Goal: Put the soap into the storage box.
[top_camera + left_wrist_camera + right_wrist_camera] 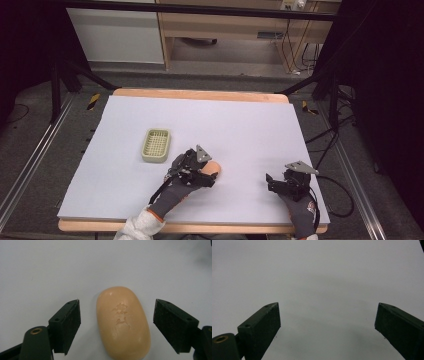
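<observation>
An oval peach-coloured bar of soap [123,321] with a stamped mark lies flat on the white table sheet. In the high view the soap [214,168] pokes out just right of my left gripper [207,172]. My left gripper [117,326] is open, one jaw on each side of the soap with gaps to both. A pale green ribbed soap dish [156,145] sits empty on the sheet to the upper left of that gripper. My right gripper [272,182] rests near the front right of the sheet; in its own view the right gripper [327,323] is open over bare sheet.
The white sheet [240,125] covers a wooden table [200,94]. Black stands and cables stand on the floor at both sides, with shelving at the back.
</observation>
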`<act>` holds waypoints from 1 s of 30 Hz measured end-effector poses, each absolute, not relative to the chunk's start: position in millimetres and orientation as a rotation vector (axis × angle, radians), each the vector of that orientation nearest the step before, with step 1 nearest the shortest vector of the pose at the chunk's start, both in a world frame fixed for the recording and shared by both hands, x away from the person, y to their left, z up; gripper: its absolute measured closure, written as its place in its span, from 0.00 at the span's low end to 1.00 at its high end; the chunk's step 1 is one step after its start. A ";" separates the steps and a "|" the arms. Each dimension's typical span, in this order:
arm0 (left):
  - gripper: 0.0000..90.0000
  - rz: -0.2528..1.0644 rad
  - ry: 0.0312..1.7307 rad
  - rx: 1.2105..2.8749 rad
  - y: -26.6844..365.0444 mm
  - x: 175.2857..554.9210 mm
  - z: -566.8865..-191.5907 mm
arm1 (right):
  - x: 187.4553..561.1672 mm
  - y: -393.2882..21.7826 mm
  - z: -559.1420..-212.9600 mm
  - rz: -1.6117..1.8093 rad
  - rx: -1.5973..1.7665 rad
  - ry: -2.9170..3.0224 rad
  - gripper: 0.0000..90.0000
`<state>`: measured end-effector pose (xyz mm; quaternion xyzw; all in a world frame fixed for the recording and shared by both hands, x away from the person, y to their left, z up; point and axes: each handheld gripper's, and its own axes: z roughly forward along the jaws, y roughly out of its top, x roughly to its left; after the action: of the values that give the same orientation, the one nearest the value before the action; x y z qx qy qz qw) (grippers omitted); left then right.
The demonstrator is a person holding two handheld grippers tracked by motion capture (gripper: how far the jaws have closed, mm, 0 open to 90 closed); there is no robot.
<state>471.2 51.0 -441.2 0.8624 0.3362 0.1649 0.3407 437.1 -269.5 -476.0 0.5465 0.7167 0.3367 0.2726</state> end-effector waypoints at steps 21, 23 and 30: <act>0.25 0.369 0.905 2.291 39.0 479.0 -459.6 | 437.5 -267.7 -476.0 0.900 1.469 1.934 0.08; 0.26 0.364 0.910 2.296 39.1 479.7 -461.1 | 437.7 -267.5 -476.2 0.899 1.471 1.934 0.08; 0.27 0.355 0.926 2.306 37.4 481.5 -466.8 | 437.9 -267.1 -476.2 0.901 1.473 1.934 0.08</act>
<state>481.5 37.4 -466.8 0.8732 0.3508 0.1344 0.3104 437.9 -267.1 -476.2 0.5468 0.7181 0.3344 0.2710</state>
